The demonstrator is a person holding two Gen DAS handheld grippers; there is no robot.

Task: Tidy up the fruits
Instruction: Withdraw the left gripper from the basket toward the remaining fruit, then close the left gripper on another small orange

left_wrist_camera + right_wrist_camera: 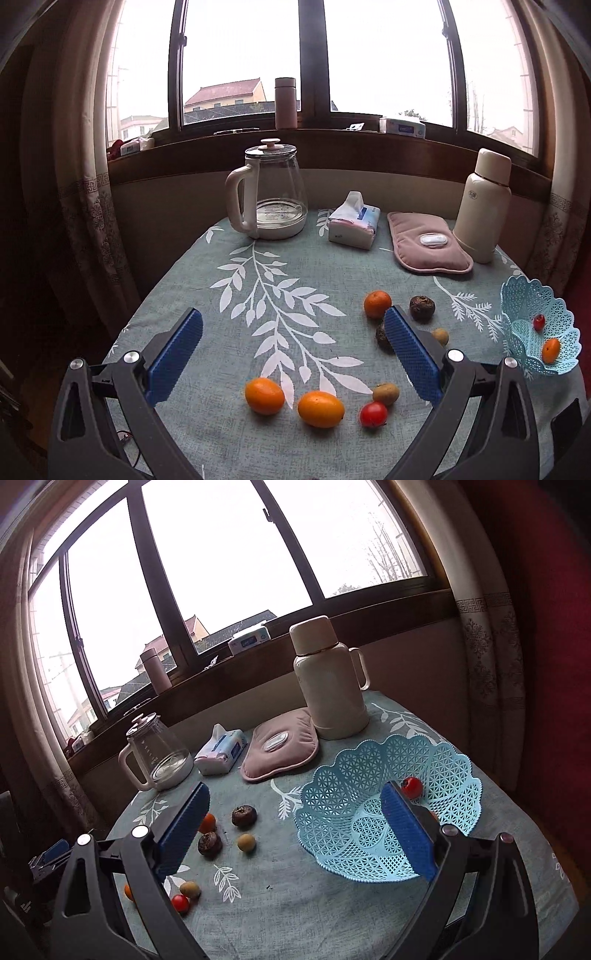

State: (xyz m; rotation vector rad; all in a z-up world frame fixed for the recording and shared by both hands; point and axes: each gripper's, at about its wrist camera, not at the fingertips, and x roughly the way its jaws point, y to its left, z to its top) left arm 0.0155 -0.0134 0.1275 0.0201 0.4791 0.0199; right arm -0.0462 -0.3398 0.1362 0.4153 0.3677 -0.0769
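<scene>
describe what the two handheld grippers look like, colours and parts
Both look alike. The left gripper and right gripper each have two flat blue finger pads with a fine ribbed texture, mounted on black plastic arms with triangular cut-outs. Round silver bolts mark the pivots. No hands or sleeves are visible.

Right hand-held gripper (295, 830) open, empty; blue basket (332, 812) holds red fruit (412, 787).

A glass kettle (267, 192) is standing at the far side of the tablecloth (207, 295), with a tissue pack (354, 221), a pink pad (428, 243) and a cream flask (482, 210) lying beside it. A pink bottle (285, 103) is sitting on the sill (369, 138).
</scene>
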